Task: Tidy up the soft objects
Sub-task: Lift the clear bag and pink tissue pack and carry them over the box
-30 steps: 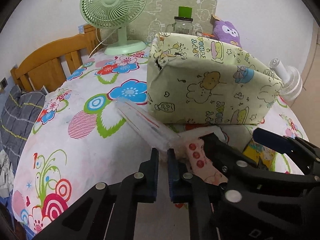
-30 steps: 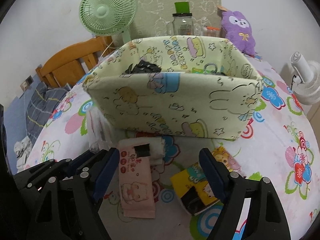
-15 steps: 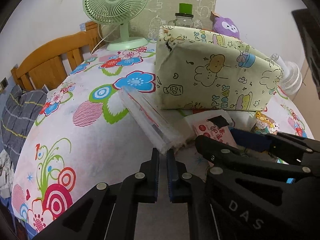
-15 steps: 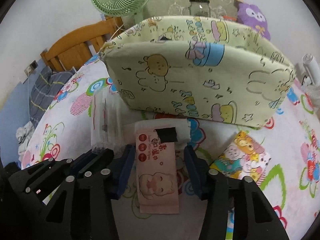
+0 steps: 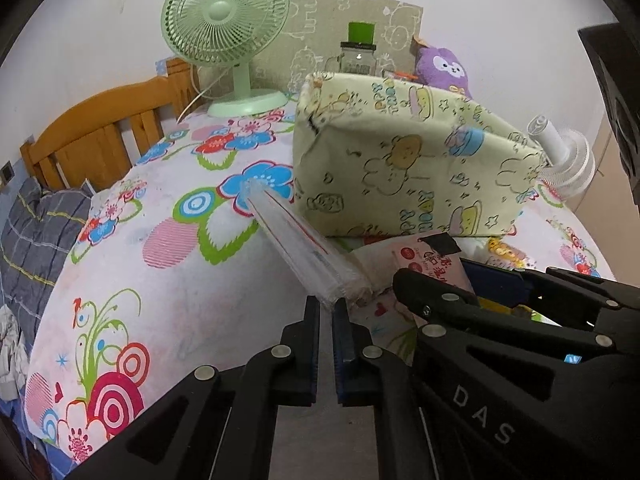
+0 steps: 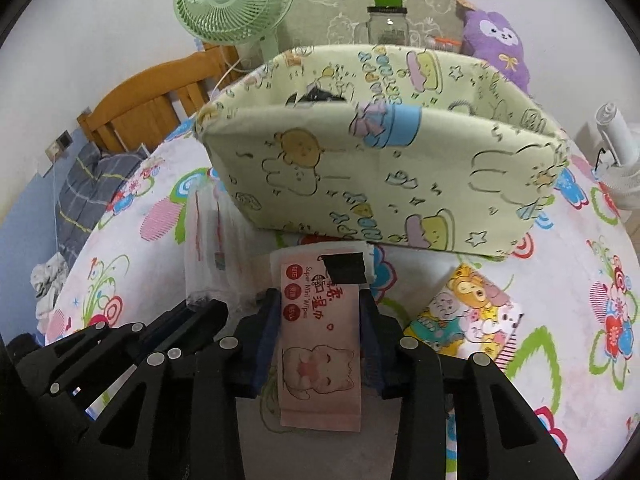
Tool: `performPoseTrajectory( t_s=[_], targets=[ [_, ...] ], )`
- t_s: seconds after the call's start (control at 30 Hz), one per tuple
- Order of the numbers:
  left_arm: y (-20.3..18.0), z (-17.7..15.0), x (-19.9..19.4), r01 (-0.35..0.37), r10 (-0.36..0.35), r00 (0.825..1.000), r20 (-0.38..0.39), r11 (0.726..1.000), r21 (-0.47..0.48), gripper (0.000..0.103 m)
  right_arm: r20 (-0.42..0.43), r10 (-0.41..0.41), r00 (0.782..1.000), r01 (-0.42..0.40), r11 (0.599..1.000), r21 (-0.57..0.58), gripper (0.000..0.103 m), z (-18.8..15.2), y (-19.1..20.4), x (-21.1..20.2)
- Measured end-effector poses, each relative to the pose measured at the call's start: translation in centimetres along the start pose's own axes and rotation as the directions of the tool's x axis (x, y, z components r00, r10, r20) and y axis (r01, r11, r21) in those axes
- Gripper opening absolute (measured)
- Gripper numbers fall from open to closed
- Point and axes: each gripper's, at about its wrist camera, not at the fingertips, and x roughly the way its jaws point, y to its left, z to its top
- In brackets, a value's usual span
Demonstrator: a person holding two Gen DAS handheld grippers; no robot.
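My left gripper (image 5: 326,312) is shut on the near edge of a clear plastic tissue pack (image 5: 298,244), which sticks out toward the fabric bin; the pack also shows in the right wrist view (image 6: 210,256). My right gripper (image 6: 318,312) is shut on a pink wet-wipes pack (image 6: 320,344) with a black tab, lying on the floral tablecloth. The wipes pack also shows in the left wrist view (image 5: 432,256). The yellow cartoon-print fabric bin (image 6: 384,168) stands just behind both packs, with something dark inside.
A colourful cartoon tissue pack (image 6: 468,312) lies right of the wipes. A green fan (image 6: 236,4), a jar with a green lid (image 6: 386,20) and a purple plush (image 6: 496,44) stand behind the bin. A white fan (image 6: 616,160) stands at the right. A wooden chair (image 5: 100,136) is at left.
My right gripper has moved forward around the pink wipes pack and closed its fingers onto its sides. My left gripper stays shut on the clear pack.
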Motion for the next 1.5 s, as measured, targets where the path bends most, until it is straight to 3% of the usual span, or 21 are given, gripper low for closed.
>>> performPoseTrajectory(
  t_s=[0.73, 1.5],
  targets=[
    [-3.0, 1.2, -5.7, -0.003, 0.0, 0.995, 0.095, 1.0, 0.03, 0.002, 0.122, 0.006, 0.993, -0.009, 1.0, 0.018, 0.041, -0.3, -1.1, -7.0],
    [-7.5, 3.3, -11.7, 0.053, -0.077, 0.972, 0.222, 0.992, 0.113, 0.001, 0.282, -0.03, 0.959, 0.017, 0.999, 0.048, 0.041, 0.1, -3.2, -15.1]
  ],
)
